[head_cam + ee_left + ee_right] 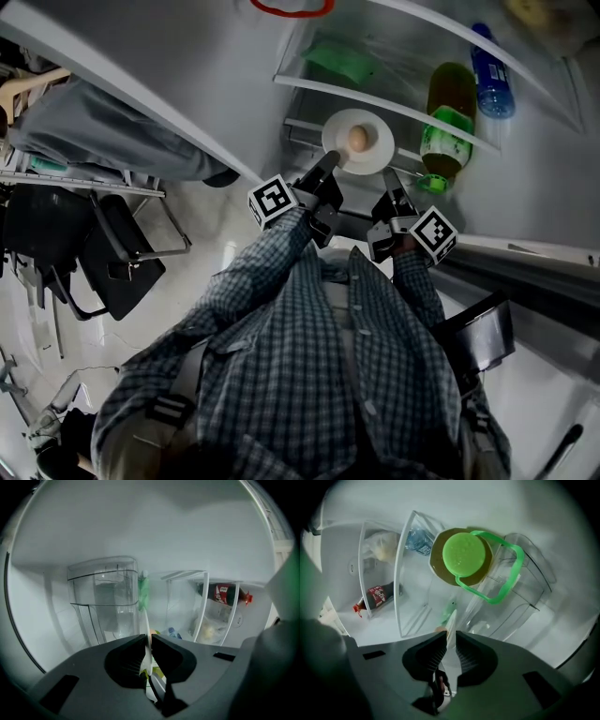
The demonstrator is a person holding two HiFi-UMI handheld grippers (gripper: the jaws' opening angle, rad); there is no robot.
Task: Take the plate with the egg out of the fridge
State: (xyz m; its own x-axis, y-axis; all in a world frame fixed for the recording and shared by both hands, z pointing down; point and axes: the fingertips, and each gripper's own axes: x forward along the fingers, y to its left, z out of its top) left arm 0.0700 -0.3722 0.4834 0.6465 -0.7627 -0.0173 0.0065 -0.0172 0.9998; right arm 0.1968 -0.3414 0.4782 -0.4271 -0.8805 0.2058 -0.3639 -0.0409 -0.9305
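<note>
A white plate (359,141) with a brown egg (357,139) on it hangs in front of the open fridge's shelves. My left gripper (330,162) is shut on the plate's near-left rim. My right gripper (388,176) is shut on its near-right rim. In the left gripper view the plate (146,623) shows edge-on as a thin white line between the closed jaws of the left gripper (148,644). The right gripper view shows the same thin rim (451,626) pinched by the right gripper (450,641), with a sliver of the egg (440,629) beside it.
A bottle with a green cap and handle (441,141) (464,555) stands on a fridge rack just right of the plate. A blue bottle (491,75) lies further back. A cola bottle (225,594) sits in a rack, and a clear drawer (105,597) is behind. A black chair (112,253) stands at left.
</note>
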